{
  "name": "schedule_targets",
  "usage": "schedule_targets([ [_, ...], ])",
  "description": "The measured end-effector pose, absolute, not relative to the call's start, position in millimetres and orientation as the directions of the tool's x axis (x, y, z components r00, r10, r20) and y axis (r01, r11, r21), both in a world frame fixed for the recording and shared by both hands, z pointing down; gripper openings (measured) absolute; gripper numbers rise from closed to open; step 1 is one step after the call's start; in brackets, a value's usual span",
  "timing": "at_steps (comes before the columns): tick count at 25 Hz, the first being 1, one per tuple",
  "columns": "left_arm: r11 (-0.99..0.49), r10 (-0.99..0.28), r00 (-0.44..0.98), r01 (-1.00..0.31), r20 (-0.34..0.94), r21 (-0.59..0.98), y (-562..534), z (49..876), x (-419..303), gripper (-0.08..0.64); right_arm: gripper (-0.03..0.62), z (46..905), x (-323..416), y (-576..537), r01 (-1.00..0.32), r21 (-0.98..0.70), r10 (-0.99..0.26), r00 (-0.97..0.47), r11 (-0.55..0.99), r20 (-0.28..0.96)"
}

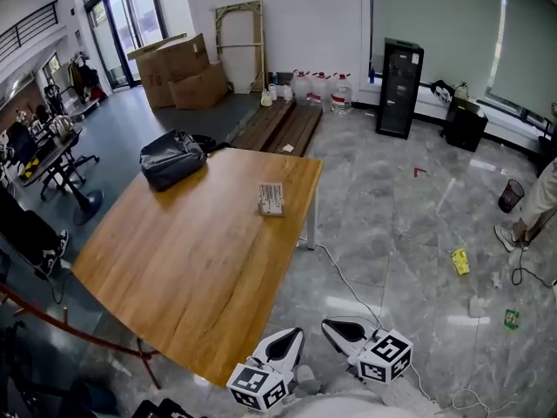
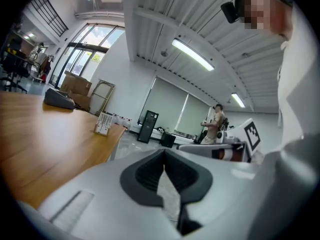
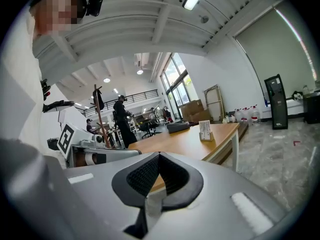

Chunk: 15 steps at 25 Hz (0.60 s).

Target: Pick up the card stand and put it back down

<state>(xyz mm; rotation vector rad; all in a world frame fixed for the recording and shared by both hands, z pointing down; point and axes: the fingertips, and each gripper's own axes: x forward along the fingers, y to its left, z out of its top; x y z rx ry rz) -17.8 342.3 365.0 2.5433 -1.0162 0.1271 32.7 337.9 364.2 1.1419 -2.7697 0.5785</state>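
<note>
The card stand (image 1: 271,198) is a small clear holder with a printed card. It stands upright on the wooden table (image 1: 191,259) near the far right edge. It also shows far off in the left gripper view (image 2: 103,123) and the right gripper view (image 3: 205,130). Both grippers hang low at the near end, off the table's near corner, far from the stand. My left gripper (image 1: 285,345) (image 2: 164,156) is shut with nothing in it. My right gripper (image 1: 344,330) (image 3: 159,160) is shut and empty too, just right of the left one.
A black bag (image 1: 173,158) lies at the table's far left corner. Cardboard boxes (image 1: 183,70), water bottles (image 1: 320,87) and a black cabinet (image 1: 399,76) line the far wall. A cable (image 1: 348,287) runs over the marble floor. A person (image 1: 533,207) stands at the right edge.
</note>
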Motion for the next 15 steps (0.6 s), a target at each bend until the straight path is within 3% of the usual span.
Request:
schedule_targets([
  [7,-0.668,-0.608,0.754,-0.655,0.247,0.355,275.7,374.2,-19.6,0.008,-0.002,367.0,27.2,274.9,-0.707,-0.315,-0.663,-0.706,0.634,0.251],
  [15,-0.639,-0.654,0.717,-0.695,0.242,0.33,178.4,376.4,-20.6,0.008,-0.002,372.9,24.4,178.0,-0.67,-0.296,-0.623,-0.742,0.681,0.246],
])
